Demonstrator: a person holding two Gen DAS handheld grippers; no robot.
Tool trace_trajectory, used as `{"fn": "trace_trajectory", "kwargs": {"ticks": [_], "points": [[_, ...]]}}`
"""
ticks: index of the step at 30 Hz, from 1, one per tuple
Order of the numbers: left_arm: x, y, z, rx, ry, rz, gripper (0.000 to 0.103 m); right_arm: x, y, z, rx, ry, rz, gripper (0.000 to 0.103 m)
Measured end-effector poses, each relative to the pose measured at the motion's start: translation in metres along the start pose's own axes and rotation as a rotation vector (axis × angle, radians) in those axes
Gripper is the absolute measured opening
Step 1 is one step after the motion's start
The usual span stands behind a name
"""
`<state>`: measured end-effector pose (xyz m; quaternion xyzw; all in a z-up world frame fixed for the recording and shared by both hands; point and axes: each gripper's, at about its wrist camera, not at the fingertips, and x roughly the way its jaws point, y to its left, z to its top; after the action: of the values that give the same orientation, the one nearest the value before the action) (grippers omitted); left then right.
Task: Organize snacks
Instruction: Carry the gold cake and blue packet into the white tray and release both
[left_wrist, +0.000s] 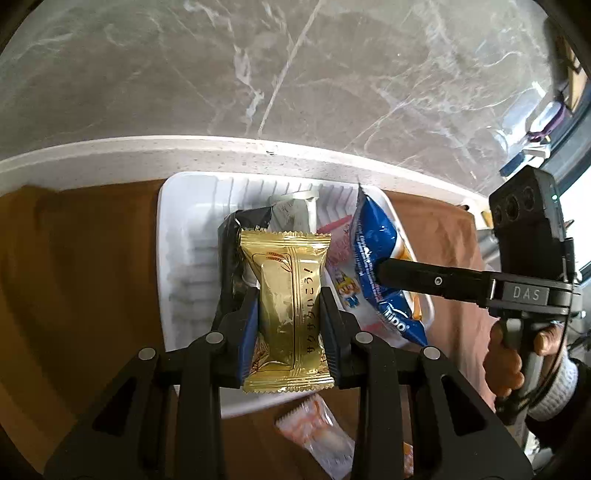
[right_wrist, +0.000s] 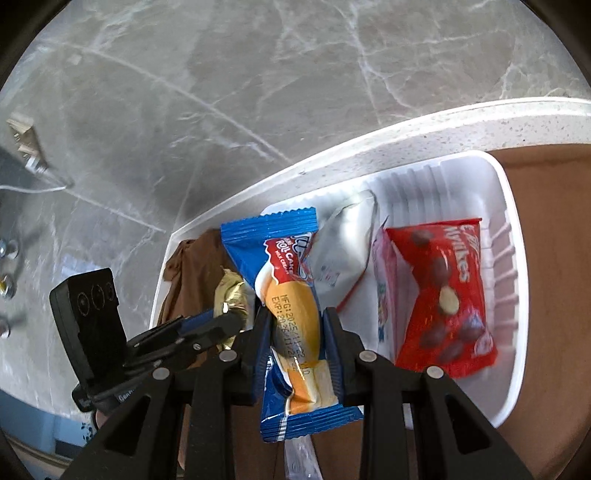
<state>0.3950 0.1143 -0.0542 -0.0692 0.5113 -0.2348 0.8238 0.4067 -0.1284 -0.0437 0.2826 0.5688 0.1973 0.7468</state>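
Tray sits straight ahead of both claws, just below the packets they carry. Left claw is clamped across a gold wafer packet, its long axis running forward over the tray; right claw pinches a blue cake packet the same way.

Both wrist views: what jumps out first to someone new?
Each gripper is clamped on a snack over the white tray: the left gripper holds a gold foil packet with Japanese print, the right gripper a blue roll-cake wrapper. A bright red Whitkes pack already lies in the tray on the right of the right wrist view.
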Motion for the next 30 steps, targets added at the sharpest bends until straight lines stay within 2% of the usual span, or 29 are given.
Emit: {"fn": "trace_trajectory", "kwargs": {"ticks": [9, 10, 11, 13, 15, 23, 30], "points": [[0.031, 0.001, 0.008, 0.027, 0.002, 0.11, 0.03, 0.015, -0.001, 0.001, -0.029, -0.017, -0.113, 0.035], [0.032, 0.001, 0.007, 0.031, 0.003, 0.115, 0.031, 0.016, 0.0, -0.001, -0.042, -0.023, -0.126, 0.036], [0.033, 0.001, 0.007, 0.034, 0.005, 0.12, 0.037, 0.015, 0.002, -0.002, -0.051, -0.028, -0.134, 0.04], [0.032, 0.0, 0.006, 0.039, -0.002, 0.122, 0.047, 0.012, 0.004, -0.005, -0.066, -0.037, -0.145, 0.04], [0.031, -0.001, 0.007, 0.039, -0.013, 0.131, 0.047, 0.009, 0.005, -0.005, -0.075, -0.049, -0.154, 0.04], [0.003, -0.018, -0.001, 0.063, -0.068, 0.164, 0.047, -0.025, 0.015, -0.021, -0.142, -0.089, -0.153, 0.041], [-0.027, -0.027, -0.038, 0.046, -0.056, 0.15, 0.048, -0.061, 0.032, -0.063, -0.302, -0.091, -0.2, 0.042]]}}
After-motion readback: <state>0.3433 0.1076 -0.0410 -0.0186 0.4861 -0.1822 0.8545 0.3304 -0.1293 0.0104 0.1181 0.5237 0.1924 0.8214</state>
